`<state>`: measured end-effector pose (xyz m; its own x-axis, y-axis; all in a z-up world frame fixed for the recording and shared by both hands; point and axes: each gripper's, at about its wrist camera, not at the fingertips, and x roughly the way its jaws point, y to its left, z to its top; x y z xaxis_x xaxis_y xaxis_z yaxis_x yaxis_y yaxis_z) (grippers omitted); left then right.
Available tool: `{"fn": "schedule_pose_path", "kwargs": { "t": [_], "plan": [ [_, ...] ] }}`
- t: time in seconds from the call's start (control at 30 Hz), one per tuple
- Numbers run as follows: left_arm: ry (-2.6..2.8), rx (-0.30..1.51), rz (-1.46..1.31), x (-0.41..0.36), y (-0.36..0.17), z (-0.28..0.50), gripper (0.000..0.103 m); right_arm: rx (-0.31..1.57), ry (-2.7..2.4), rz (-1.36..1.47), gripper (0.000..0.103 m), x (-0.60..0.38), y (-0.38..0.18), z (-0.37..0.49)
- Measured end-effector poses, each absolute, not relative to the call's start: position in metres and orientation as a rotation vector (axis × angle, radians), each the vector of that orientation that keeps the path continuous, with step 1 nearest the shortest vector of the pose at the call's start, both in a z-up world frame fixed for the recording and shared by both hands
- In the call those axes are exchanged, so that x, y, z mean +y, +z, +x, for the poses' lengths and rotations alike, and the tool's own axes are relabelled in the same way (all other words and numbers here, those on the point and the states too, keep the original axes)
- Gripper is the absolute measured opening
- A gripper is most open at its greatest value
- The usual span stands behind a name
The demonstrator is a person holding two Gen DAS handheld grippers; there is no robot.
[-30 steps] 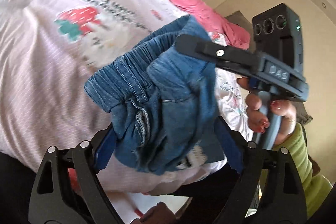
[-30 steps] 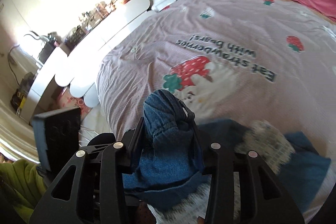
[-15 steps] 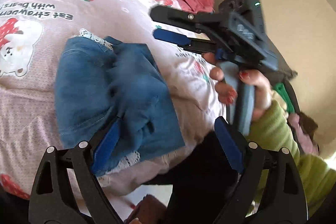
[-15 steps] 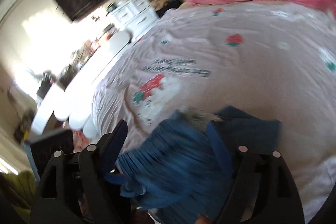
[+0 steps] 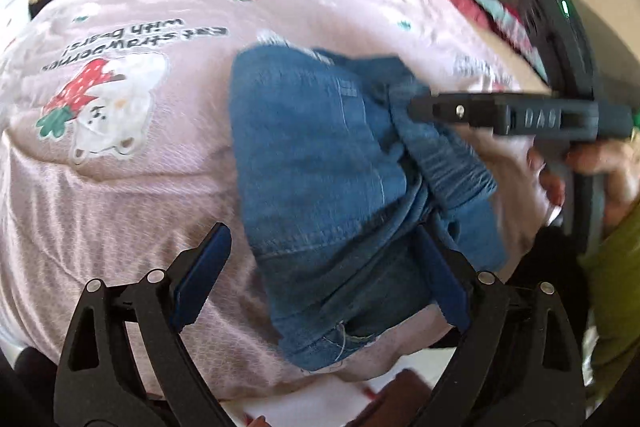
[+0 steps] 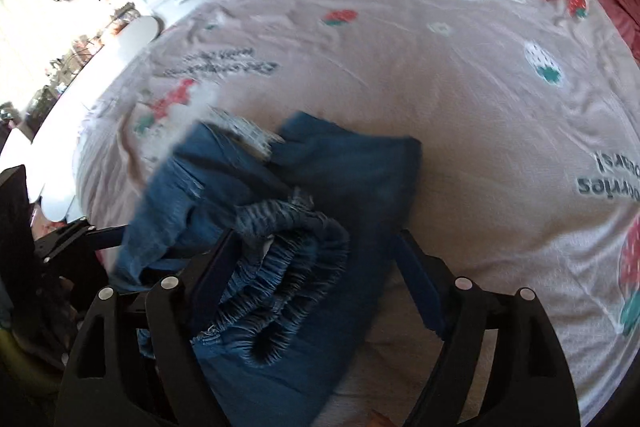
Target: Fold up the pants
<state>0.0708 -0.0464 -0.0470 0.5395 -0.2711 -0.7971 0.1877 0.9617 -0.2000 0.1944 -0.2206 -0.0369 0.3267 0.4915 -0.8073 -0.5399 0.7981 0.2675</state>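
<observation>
1. A second ago the pants [image 5: 320, 163] hung bunched in the air, pinched by both grippers; now they lie on the bed [image 5: 120, 195] near its near edge, folded over in a rough bundle.
2. The left gripper [image 5: 320, 291] has let go: its jaws stand apart over the denim's near end.
3. The right gripper [image 6: 316, 279] also stands apart, the elastic waistband [image 6: 280, 291] loose between its jaws.
4. My judgement: the fold is laid down but untidy; smoothing or another fold remains.
5. Readable writing: the bedspread print [image 5: 136, 39], upside down, says "Eat strawberries with bears!"; the right gripper's body shows "DAS".
</observation>
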Motion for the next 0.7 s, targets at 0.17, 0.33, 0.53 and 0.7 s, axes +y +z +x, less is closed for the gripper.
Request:
{"fn": "schedule_pose_path", "kwargs": {
  "t": [0.17,0.33,0.53,0.7],
  "plan": [
    [-0.28,0.957,-0.122,-0.041,-0.042,0.066,0.085,1.039,0.676,0.019,0.084,-0.235,-0.042,0.192],
    [-0.288,0.937,-0.115,-0.041,-0.028,0.056,0.088,0.937,0.664,0.091,0.085,-0.258,-0.017,0.176],
    [-0.296,0.911,-0.118,-0.039,-0.014,0.054,0.091,0.844,0.668,0.117,0.089,-0.277,0.003,0.141],
    [-0.29,0.901,-0.126,-0.033,-0.009,0.058,0.093,0.786,0.679,0.047,0.09,-0.279,0.008,0.097]
  ]
}}
